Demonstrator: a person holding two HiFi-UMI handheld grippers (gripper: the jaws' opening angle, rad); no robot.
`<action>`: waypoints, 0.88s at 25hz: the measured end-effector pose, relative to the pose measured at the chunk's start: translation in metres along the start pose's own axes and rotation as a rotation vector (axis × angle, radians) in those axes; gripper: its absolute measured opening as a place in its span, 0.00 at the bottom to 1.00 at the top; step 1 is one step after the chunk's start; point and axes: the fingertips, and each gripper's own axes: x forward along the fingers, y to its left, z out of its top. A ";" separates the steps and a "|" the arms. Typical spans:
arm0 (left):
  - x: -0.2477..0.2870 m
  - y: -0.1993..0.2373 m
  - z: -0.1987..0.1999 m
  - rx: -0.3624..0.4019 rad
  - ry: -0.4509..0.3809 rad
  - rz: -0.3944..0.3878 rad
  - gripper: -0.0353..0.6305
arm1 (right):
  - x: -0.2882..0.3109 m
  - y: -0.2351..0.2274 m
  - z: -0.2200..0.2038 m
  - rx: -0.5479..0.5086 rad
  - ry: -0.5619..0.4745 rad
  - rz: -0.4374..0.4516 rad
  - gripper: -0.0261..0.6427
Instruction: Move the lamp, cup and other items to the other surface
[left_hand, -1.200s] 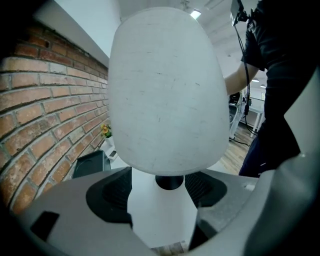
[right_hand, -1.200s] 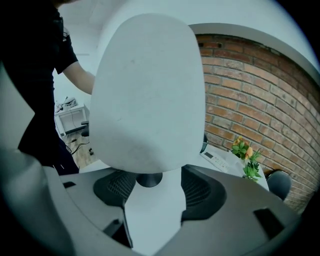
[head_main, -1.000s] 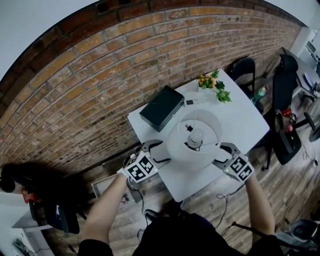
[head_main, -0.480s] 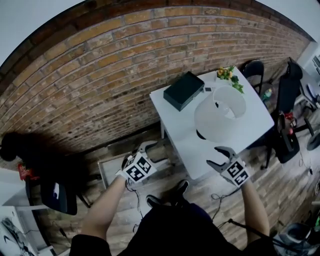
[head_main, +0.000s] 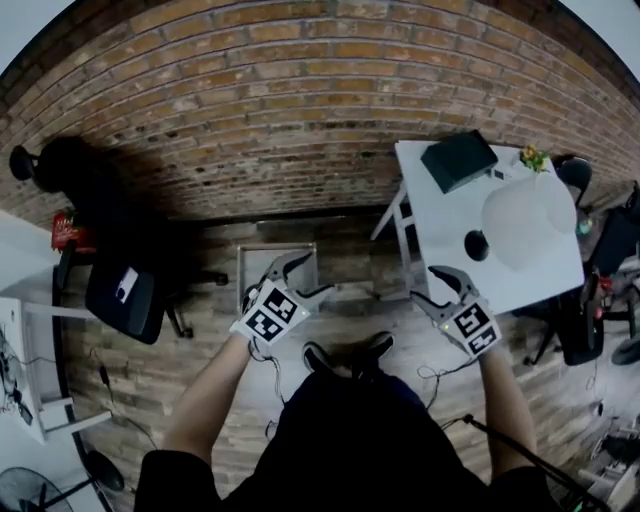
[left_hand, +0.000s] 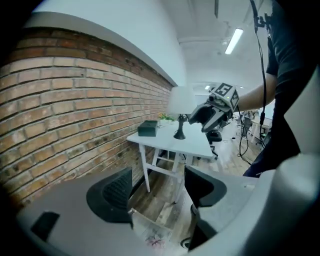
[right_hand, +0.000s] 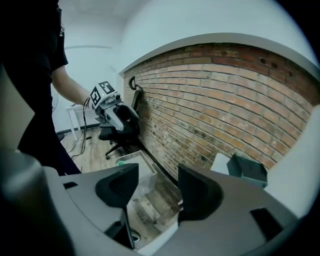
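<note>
The white-shaded lamp (head_main: 525, 225) stands on the white table (head_main: 440, 250) at the right of the head view, with a dark box (head_main: 458, 160) and a small plant (head_main: 533, 157) behind it. Both grippers hang over the wooden floor, left of the table and off the lamp. My left gripper (head_main: 300, 275) is open and empty; its own view shows the lamp (left_hand: 181, 102), the box (left_hand: 148, 128) and the table (left_hand: 170, 145) well ahead. My right gripper (head_main: 432, 285) sits by the table's near corner, its jaws closing with nothing between them (right_hand: 157, 187).
A clear plastic bin (head_main: 275, 265) lies on the floor against the brick wall, just beyond the left gripper. A black office chair (head_main: 125, 295) stands to the left, a white desk (head_main: 20, 370) at the far left. Dark chairs (head_main: 580, 320) crowd the table's right side.
The head view has swung left, so the table slid from the centre to the right. Both grippers, which flanked the lampshade a second ago, have come away from it and now hang over the floor.
</note>
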 end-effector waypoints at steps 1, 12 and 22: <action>-0.014 0.007 -0.012 -0.021 -0.002 0.025 0.54 | 0.013 0.011 0.009 -0.020 -0.001 0.026 0.42; -0.124 0.040 -0.150 -0.192 0.068 0.227 0.54 | 0.118 0.111 0.065 -0.192 -0.004 0.243 0.42; -0.126 0.036 -0.225 -0.260 0.195 0.271 0.54 | 0.177 0.141 0.050 -0.161 0.019 0.415 0.42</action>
